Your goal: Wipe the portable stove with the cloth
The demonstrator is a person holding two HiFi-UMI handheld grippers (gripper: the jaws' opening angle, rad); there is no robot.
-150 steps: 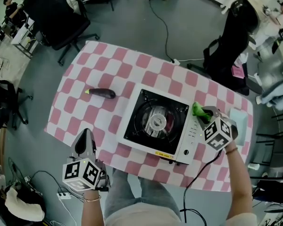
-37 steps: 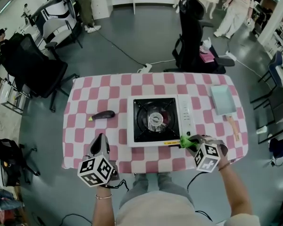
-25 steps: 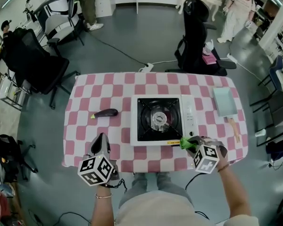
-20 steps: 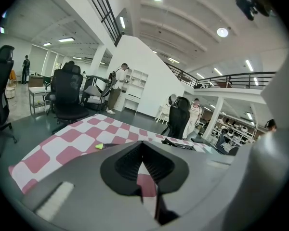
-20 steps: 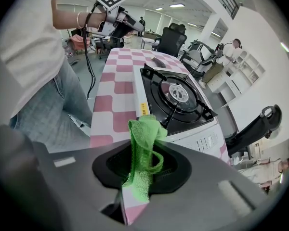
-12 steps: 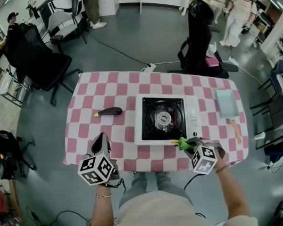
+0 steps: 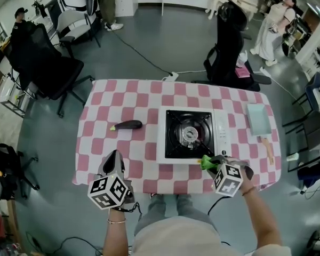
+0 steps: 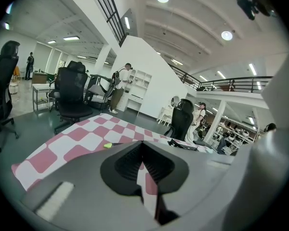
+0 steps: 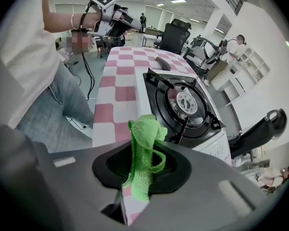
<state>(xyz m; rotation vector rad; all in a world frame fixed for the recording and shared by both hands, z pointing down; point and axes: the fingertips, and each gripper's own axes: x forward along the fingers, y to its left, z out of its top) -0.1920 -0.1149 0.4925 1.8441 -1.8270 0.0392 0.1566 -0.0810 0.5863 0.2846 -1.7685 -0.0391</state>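
Note:
The white portable stove (image 7: 220, 132) with its black burner top (image 7: 188, 134) stands right of the table's middle; the right gripper view shows it as the stove (image 9: 183, 102) just ahead. My right gripper (image 7: 209, 162) is shut on a green cloth (image 7: 206, 162), held at the stove's near front edge. In the right gripper view the cloth (image 9: 143, 153) hangs bunched between the jaws of the right gripper (image 9: 140, 170). My left gripper (image 7: 113, 163) hovers at the near left table edge, shut with nothing held; the left gripper (image 8: 143, 170) shows its jaws together.
A dark eggplant (image 7: 128, 125) lies left of the stove on the pink-checked tablecloth (image 7: 122, 95). A pale blue pan (image 7: 257, 119) with a wooden handle lies at the right end. Office chairs (image 7: 232, 36) stand behind the table, and people stand further off.
The head view has shifted, so the table and stove sit further right in the frame. My right gripper stays at the stove's front edge with the cloth. The left gripper has not moved.

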